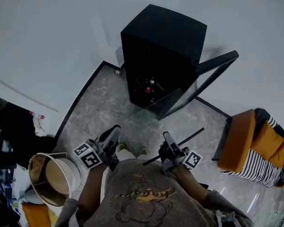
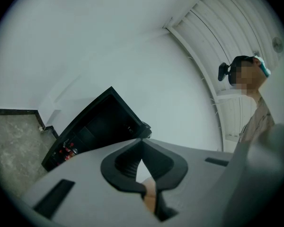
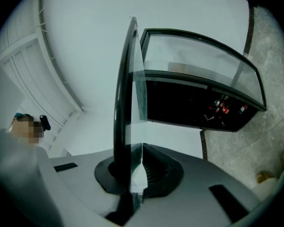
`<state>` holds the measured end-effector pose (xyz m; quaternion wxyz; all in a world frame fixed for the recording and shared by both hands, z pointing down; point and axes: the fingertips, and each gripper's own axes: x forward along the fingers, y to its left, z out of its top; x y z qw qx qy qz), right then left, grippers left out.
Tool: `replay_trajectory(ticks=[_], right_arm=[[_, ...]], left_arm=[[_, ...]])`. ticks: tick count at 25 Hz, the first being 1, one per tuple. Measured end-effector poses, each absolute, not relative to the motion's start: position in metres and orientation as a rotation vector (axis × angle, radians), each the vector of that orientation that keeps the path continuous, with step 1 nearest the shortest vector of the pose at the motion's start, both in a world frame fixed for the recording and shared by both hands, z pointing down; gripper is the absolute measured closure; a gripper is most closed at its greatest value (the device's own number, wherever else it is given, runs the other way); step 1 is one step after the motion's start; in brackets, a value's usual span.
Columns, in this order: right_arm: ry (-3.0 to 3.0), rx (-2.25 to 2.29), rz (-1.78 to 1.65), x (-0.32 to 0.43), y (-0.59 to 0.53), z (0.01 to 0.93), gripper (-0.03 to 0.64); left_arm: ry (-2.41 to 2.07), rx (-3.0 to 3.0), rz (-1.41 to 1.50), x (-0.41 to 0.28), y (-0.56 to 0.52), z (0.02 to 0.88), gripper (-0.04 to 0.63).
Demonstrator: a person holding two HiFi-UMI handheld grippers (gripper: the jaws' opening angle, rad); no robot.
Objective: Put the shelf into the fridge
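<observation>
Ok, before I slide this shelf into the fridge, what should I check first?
1. Grip on shelf: ok; the right tongs are shut on the shelf at its edge.
2. Fridge door open: ok; the door stands swung wide of the fridge.
3. Left tongs free to steady: ok; shut, holding nothing.
4. Free slot inside: cannot tell; the interior is dark, with bottles low down.
5. Shelf held level: cannot tell.
</observation>
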<state>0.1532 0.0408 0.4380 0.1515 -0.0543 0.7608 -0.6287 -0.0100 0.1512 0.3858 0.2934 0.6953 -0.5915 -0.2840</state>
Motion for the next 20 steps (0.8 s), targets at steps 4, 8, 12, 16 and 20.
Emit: replay_trajectory(ticks=[4, 8, 12, 16, 20], right_arm=[[2.166, -0.194, -1.796, 0.136, 0.031, 0.440, 0.589], [2.117, -0.252, -1.763, 0.115, 0.018, 0.444, 0.589], [2.036, -0.301, -1.720, 0.091, 0.007, 0.444, 0.589], [2.000, -0.351, -1.700, 0.066, 0.001, 0.448, 0.589], [1.956, -0.409, -1.683, 0.049, -0.002, 0.455, 0.589]], left_arm=[[-1.538, 1.884, -0.738, -0.031, 0.135, 0.385, 0.589], [-1.469, 1.935, -0.703, -0.057, 0.112, 0.386, 0.589], [-1.399, 1.977, -0.638, -0.087, 0.092, 0.386, 0.589], [-1.335, 2.004, -0.610, -0.114, 0.075, 0.386, 0.589], [-1.261, 2.022, -0.602, -0.130, 0.055, 0.391, 0.589]])
